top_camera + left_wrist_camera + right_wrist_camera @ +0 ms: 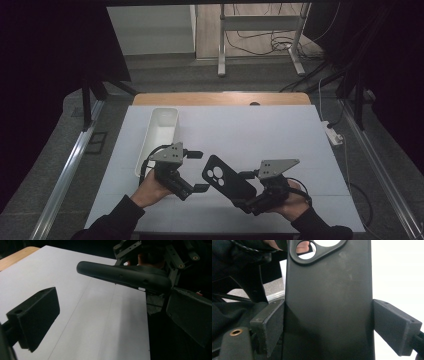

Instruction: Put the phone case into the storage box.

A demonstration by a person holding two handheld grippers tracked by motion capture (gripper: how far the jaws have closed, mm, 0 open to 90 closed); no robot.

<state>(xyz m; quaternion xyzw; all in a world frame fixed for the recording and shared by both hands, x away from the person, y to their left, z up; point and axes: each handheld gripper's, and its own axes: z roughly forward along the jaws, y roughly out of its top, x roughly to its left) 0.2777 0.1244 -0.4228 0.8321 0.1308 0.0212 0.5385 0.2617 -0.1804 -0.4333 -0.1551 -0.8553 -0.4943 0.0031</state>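
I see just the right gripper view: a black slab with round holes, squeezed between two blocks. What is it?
Observer: A phone case. The high view shows its whole outline, gripped by the right tool.
Operator: Is the other tool holding it too?
Observer: No. The left tool stands open, with nothing between its jaws.
Operator: Anything else on the table?
Observer: A long white tray lies along the table's left side.

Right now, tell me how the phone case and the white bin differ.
The phone case is black, flat and slim; the white bin is a deep, open trough. The phone case is held off the table, clamped across its width in the right tool; the white bin rests untouched on the table. Both are elongated.
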